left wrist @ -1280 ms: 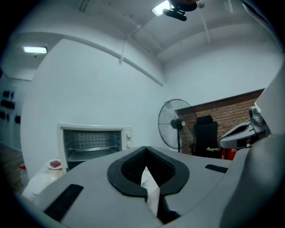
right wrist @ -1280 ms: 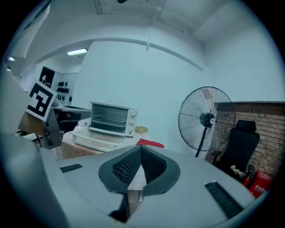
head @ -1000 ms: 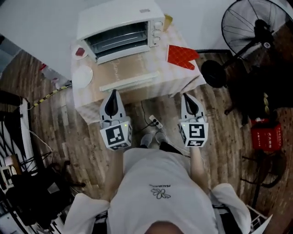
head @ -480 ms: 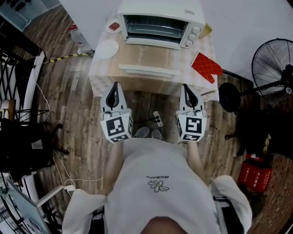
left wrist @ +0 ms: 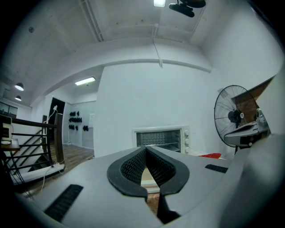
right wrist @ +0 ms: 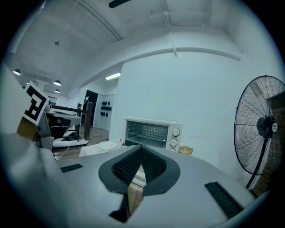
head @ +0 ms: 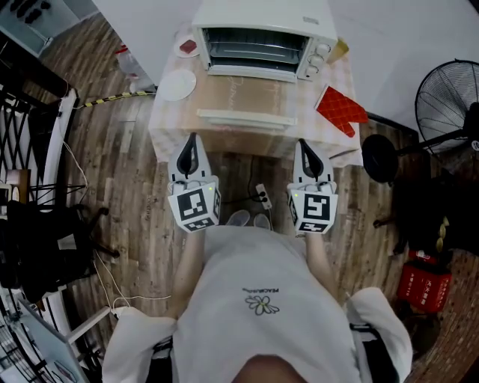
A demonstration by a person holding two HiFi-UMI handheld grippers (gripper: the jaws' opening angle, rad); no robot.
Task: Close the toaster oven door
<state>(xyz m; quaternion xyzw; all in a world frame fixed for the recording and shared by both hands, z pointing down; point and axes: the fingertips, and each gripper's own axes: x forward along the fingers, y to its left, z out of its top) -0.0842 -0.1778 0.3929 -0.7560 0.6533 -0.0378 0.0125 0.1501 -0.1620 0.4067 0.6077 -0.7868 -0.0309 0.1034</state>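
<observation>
**Status.** We enter the task as not yet begun. The toaster oven (head: 262,16) stands at the back of the desk (head: 168,127), against the white wall. Its door (head: 243,93) lies dropped flat toward us, with the racks open to view. Left to do, in our judgement: reach in, get under the door's front edge and swing it up to the oven face.

**Claws.** Left claw (head: 192,142) and right claw (head: 305,146): each is closed to the tips with nothing between the pads. Both are aimed at the oven, short of the desk's near edge and well apart from the door.

**Room.** We list:
- a wood-plank floor (head: 142,194);
- a black pedestal fan (head: 449,90) right of the desk;
- a red container (head: 425,283) on the floor at far right;
- a power strip (head: 262,197) on the floor between the two claws.

**Desk.** It is covered in a pale checked cloth. Besides the oven we count:
- a red oven mitt (head: 340,111) just right of the door;
- a white plate (head: 178,84) just left of it;
- a small dish (head: 187,46) holding something red, by the oven's left corner;
- a small yellow item (head: 338,48) beside the knobs.
</observation>
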